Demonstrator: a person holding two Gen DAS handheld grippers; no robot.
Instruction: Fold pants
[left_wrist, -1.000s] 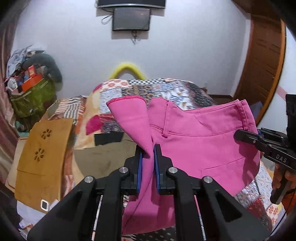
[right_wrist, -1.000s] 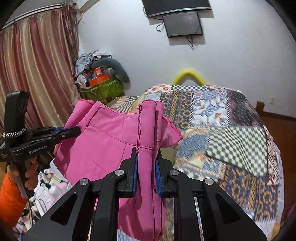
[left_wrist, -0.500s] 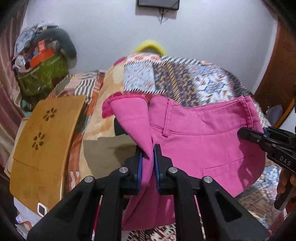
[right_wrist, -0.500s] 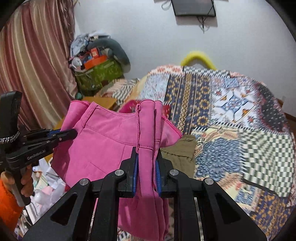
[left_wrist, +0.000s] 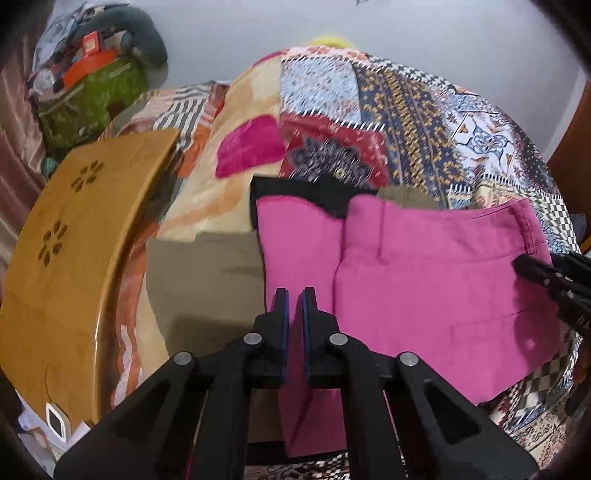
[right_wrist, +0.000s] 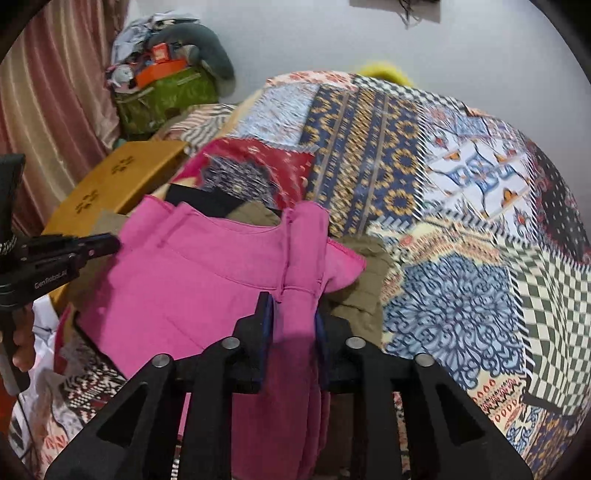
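Bright pink pants (left_wrist: 424, 280) hang by the waistband between both grippers and lie low over the bed. My left gripper (left_wrist: 293, 306) is shut on a fold of the left waistband corner; from the right wrist view it shows at the left edge (right_wrist: 92, 247), held by a hand. My right gripper (right_wrist: 291, 314) has a bunched fold of the pink pants (right_wrist: 192, 280) between its pads, which still touch the cloth while the jaws are opening. It shows at the right edge of the left wrist view (left_wrist: 535, 269).
A patchwork quilt (right_wrist: 461, 206) covers the bed. An olive garment (left_wrist: 207, 280) and a black one (left_wrist: 295, 188) lie under the pants. A wooden board (left_wrist: 74, 236) stands to the left, with a green bag (right_wrist: 166, 96) of clutter and a curtain (right_wrist: 44, 92) behind.
Both grippers sank toward the bed with the pants, which now rest on the olive garment. The right gripper's jaws stand wider around the cloth than before.
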